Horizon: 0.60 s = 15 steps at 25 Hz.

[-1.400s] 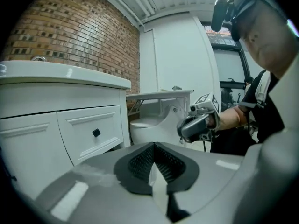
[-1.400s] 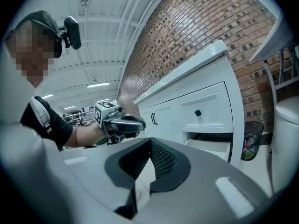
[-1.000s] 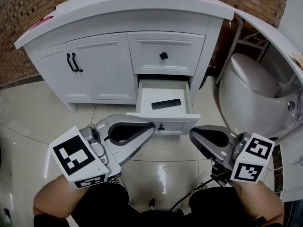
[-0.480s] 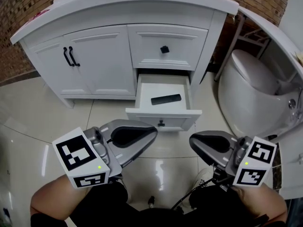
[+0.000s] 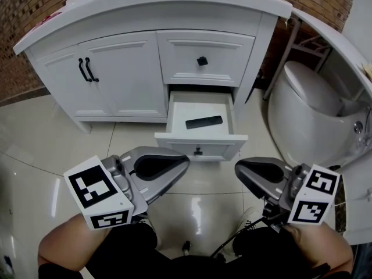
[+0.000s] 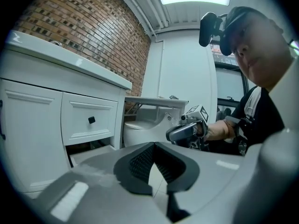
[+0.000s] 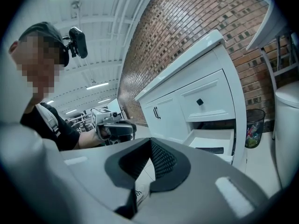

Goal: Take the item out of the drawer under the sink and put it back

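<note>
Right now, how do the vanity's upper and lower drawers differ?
The upper drawer is shut flush; the lower drawer is pulled out. The lower drawer shows a flat black item lying on its floor; the upper drawer's inside is hidden. Both are white, each with a small black knob at the middle of its front.

Left hand-held gripper [image 5: 183, 160] and right hand-held gripper [image 5: 239, 168]: grey shells, black ribbed pads [image 6: 140, 160], white cubes [image 5: 97, 192] bearing black square markers. Person wears black short-sleeved shirt [image 7: 44, 122].

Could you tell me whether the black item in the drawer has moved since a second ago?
No; the black item still lies mid-floor in the open drawer.
</note>
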Each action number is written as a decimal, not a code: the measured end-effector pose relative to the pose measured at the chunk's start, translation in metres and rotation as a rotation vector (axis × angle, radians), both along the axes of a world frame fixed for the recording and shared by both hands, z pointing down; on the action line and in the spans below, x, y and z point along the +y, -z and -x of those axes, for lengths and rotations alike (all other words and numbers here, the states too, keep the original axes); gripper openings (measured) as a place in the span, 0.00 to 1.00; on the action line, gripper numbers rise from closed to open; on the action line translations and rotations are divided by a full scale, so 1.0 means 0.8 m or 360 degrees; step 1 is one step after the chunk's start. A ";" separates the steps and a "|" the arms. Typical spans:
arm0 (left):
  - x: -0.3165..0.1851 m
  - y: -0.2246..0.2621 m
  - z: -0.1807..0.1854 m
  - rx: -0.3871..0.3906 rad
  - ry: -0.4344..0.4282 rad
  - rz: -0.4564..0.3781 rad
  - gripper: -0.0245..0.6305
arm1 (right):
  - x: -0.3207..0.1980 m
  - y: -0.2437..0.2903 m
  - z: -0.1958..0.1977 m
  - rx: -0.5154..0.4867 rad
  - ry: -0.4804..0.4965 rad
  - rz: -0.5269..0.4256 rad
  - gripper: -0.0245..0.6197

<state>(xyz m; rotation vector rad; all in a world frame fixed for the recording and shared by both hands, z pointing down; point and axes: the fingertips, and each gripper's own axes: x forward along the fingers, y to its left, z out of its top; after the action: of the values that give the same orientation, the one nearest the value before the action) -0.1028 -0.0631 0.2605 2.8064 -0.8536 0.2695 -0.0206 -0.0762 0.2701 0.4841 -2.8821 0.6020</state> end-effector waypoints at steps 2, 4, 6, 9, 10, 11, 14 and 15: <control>0.000 0.000 -0.002 0.0001 -0.0006 0.0003 0.05 | 0.001 0.002 0.000 0.0000 -0.0001 -0.0013 0.05; 0.000 0.001 -0.003 0.0005 -0.0007 0.0003 0.05 | 0.001 0.003 0.000 0.0003 0.0001 -0.0018 0.05; 0.001 0.002 -0.004 0.0006 -0.0007 0.0002 0.05 | 0.002 0.002 0.000 0.0005 0.0002 -0.0016 0.05; 0.001 0.001 -0.005 0.0004 -0.0013 0.0002 0.05 | 0.002 0.003 0.001 0.0003 0.0003 -0.0016 0.05; 0.001 0.001 -0.006 0.0003 -0.0015 0.0002 0.05 | 0.002 0.004 0.001 0.0003 0.0003 -0.0018 0.05; 0.001 0.001 -0.006 0.0001 -0.0016 0.0001 0.05 | 0.002 0.004 0.001 0.0003 0.0003 -0.0020 0.05; -0.001 -0.001 -0.005 -0.0010 -0.0009 0.0000 0.05 | 0.002 0.005 0.001 0.0005 0.0004 -0.0025 0.05; -0.002 -0.002 -0.004 -0.0011 -0.0006 0.0002 0.05 | 0.002 0.004 0.002 0.0006 0.0006 -0.0026 0.05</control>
<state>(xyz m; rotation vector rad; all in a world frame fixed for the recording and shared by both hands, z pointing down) -0.0995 -0.0643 0.2621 2.8079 -0.8497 0.2805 -0.0221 -0.0743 0.2666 0.4814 -2.8861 0.5770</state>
